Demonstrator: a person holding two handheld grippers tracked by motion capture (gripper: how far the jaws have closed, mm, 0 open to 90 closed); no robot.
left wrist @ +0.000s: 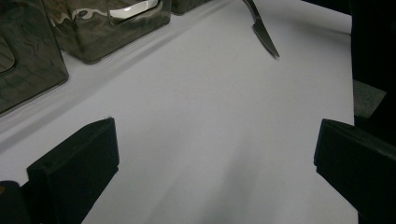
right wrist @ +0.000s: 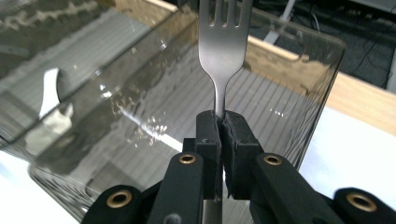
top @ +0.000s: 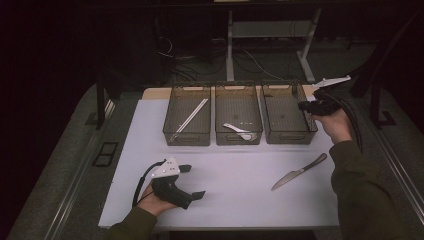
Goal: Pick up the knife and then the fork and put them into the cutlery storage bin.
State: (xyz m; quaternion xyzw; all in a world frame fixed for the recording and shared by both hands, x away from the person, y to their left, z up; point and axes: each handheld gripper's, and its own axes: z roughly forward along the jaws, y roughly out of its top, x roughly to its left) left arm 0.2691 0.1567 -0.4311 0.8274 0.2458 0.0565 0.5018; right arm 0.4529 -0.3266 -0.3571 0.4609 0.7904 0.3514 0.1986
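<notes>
Steel fork (right wrist: 223, 56) – tines pointing away, in line with right hand-held gripper (right wrist: 219, 122) – clamped.

The fork (right wrist: 224, 51) loses its tine tips at the top edge, and its handle hides between the jaws.

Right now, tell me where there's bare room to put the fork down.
The right bin, under the right gripper holding the fork, looks bare. The mat is bare between left gripper and knife. The left bin and middle bin hold utensils.
</notes>
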